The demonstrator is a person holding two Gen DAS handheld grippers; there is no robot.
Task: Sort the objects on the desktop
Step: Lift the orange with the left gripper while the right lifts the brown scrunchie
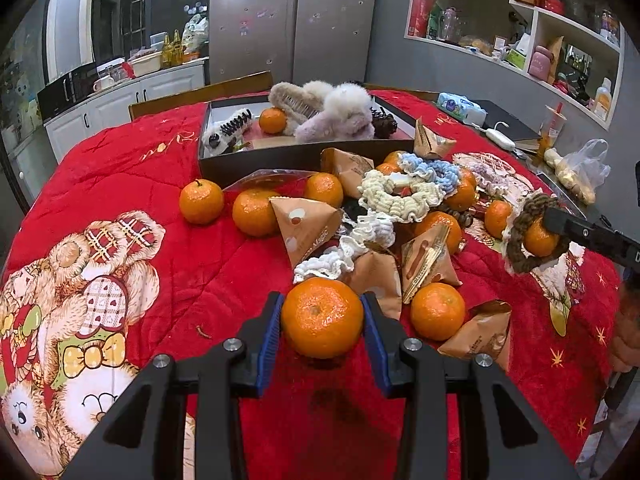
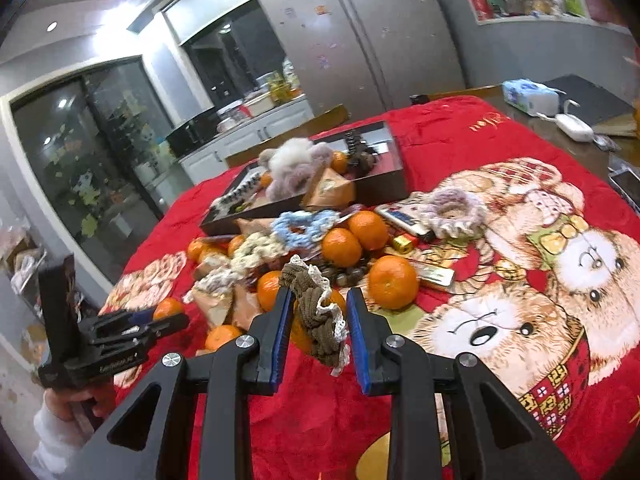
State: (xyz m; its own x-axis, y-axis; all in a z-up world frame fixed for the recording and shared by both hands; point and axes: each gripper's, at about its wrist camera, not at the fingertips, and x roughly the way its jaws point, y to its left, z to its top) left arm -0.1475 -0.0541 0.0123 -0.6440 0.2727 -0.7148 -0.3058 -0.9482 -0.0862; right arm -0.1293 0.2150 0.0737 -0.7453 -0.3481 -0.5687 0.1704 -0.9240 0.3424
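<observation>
Nearest my left lens, a tangerine [image 1: 322, 317] sits clamped between the blue pads of my left gripper [image 1: 322, 320], jaws drawn in snug on both its sides; I judge it lifted slightly off the cloth, ready to carry to the box.

Largest thing in view is the red bear-print blanket [image 1: 132, 184] spread over the table, presumably to keep round fruit from rolling. Next comes the dark shallow box [image 1: 304, 156] at the far side, the sorting place as I read it: it already holds one tangerine, fluffy hair claws and a toothed clip.

Between box and grippers lies the unsorted heap: about ten loose tangerines that I can count in the left view, some half hidden, five or six tan paper packets [image 1: 304, 224], and three knitted scrunchies, cream [image 1: 400, 196], blue [image 1: 432, 168] and white.

My right gripper [image 2: 318, 320] holds a brown scrunchie [image 2: 316, 312] with white trim, jaws narrow, though whether both pads press it I cannot quite tell; it hangs raised above the cloth.
</observation>
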